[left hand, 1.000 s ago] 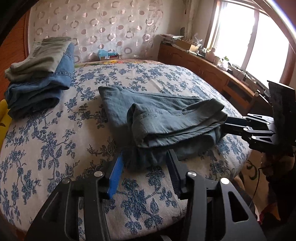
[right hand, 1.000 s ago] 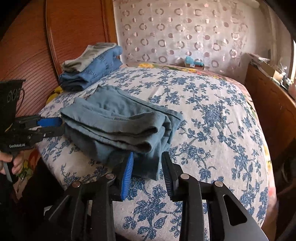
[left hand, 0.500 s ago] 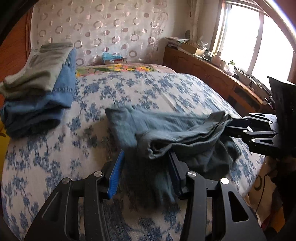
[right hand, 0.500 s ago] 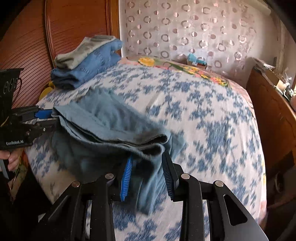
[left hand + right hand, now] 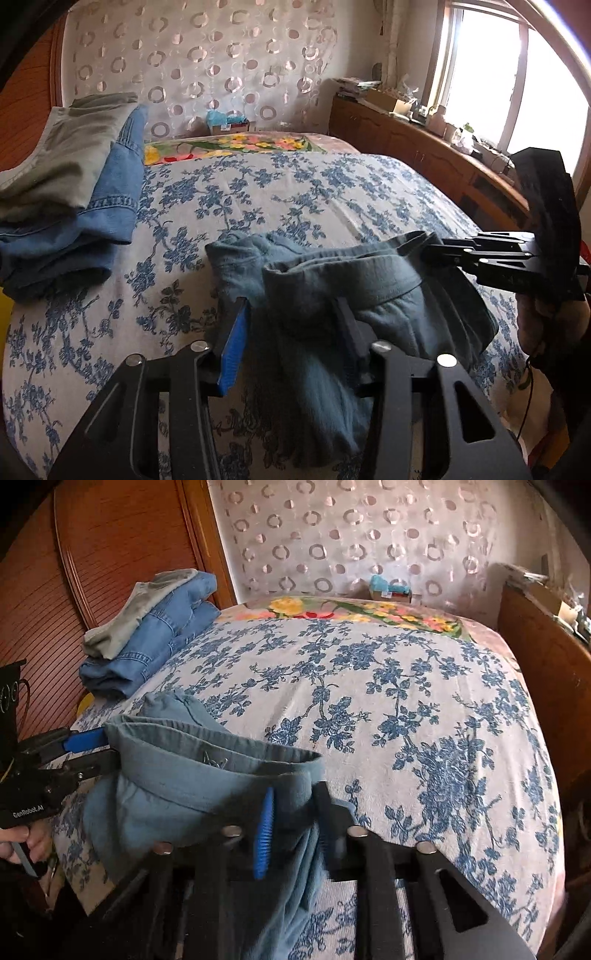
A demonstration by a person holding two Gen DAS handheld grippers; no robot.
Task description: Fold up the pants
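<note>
Around the action first: a folded stack of denim jeans (image 5: 74, 229) with a grey-green pair (image 5: 62, 155) on top sits at the far left of the bed (image 5: 314, 199), well apart from the work. A wooden cabinet (image 5: 424, 155) runs under the bright window (image 5: 480, 74), cluttered with small things too washed out to name, and a teal item on a small box (image 5: 227, 122) rests beyond the bed's far edge. Nothing lies between the tongs and the cloth.

The teal pants (image 5: 351, 291) are bunched at the near edge of the bed, waistband up, the lower folds drooping and blurred (how many layers, hard to say). Their underside is hidden by the tool frames.

Left tongs (image 5: 291, 332) point down at a slant, jaws closing with the pants' cloth between them, the blue pad against the fabric. Right tongs (image 5: 295, 827) angle down likewise, jaws closing on the other end of the waistband, cloth pinched between the pads. In the right wrist view a hand (image 5: 22, 843) clutches the left tool's handle, mostly cut off by the frame edge.
</note>
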